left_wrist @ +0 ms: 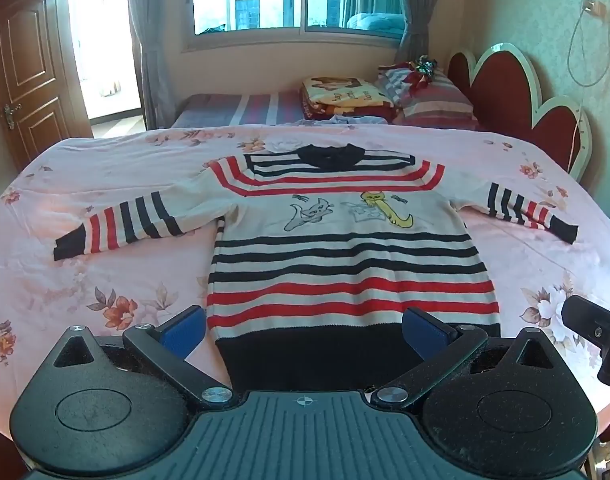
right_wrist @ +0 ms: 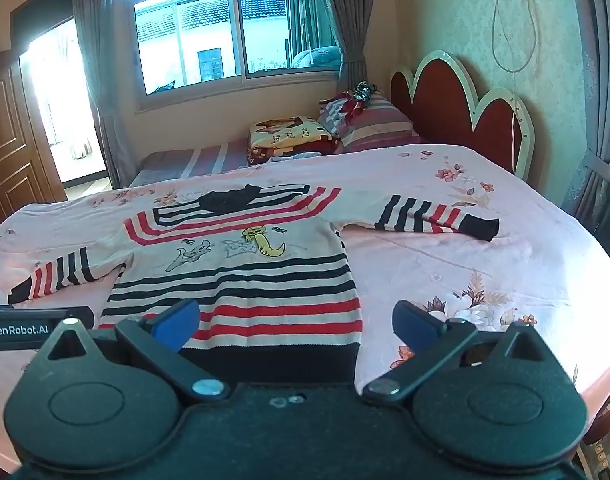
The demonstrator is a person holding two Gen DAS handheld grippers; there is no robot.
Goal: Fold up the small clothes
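Note:
A small striped sweater [left_wrist: 345, 256] with red, navy and white bands and two cartoon cats lies flat and face up on the pink floral sheet, sleeves spread out to both sides. It also shows in the right wrist view [right_wrist: 241, 280]. My left gripper [left_wrist: 305, 330] is open and empty, hovering over the navy hem. My right gripper [right_wrist: 297, 324] is open and empty, above the hem's right corner. The right gripper's body [left_wrist: 597, 332] shows at the right edge of the left wrist view; the left gripper's body [right_wrist: 25, 328] shows at the left edge of the right wrist view.
The pink floral sheet [left_wrist: 105, 280] covers the work surface. Behind it are a striped bed [left_wrist: 241, 110], a folded blanket [left_wrist: 345, 94], pillows [left_wrist: 429, 96] and a red scalloped headboard [left_wrist: 513, 92]. A wooden door [left_wrist: 25, 76] stands at the left.

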